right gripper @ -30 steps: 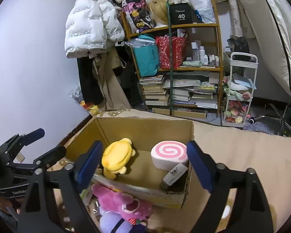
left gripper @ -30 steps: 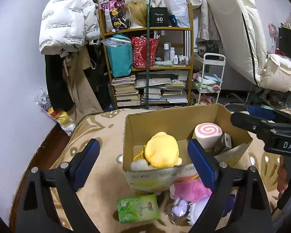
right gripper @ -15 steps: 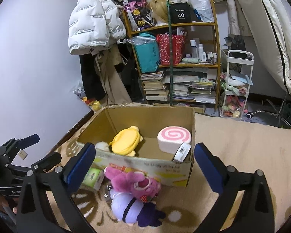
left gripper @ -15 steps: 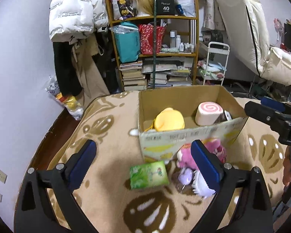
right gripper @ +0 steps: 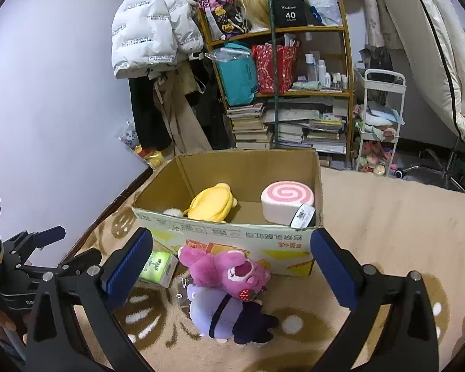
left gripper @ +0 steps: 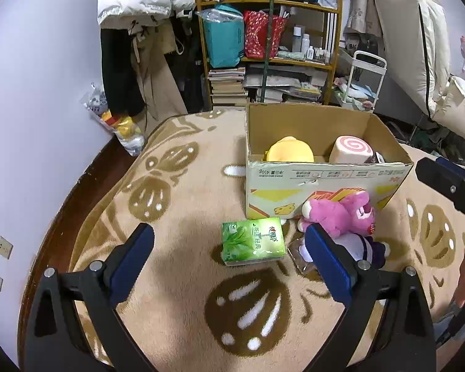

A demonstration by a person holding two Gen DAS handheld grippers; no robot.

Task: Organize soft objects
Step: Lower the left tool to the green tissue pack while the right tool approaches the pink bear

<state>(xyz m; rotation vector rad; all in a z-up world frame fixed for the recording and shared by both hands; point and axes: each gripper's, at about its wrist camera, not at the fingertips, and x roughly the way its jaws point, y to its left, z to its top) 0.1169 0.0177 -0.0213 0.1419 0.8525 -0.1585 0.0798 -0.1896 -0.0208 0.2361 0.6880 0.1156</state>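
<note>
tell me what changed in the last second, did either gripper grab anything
Both grippers pulled back and up from the cardboard box. The left gripper and right gripper stayed open and empty. The yellow plush and swirl roll stayed in the box; pink plush, purple plush and tissue pack stayed on the rug.

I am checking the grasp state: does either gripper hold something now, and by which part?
Nothing is held. The left gripper and the right gripper are both open, with empty space between the fingers, above the rug.
</note>
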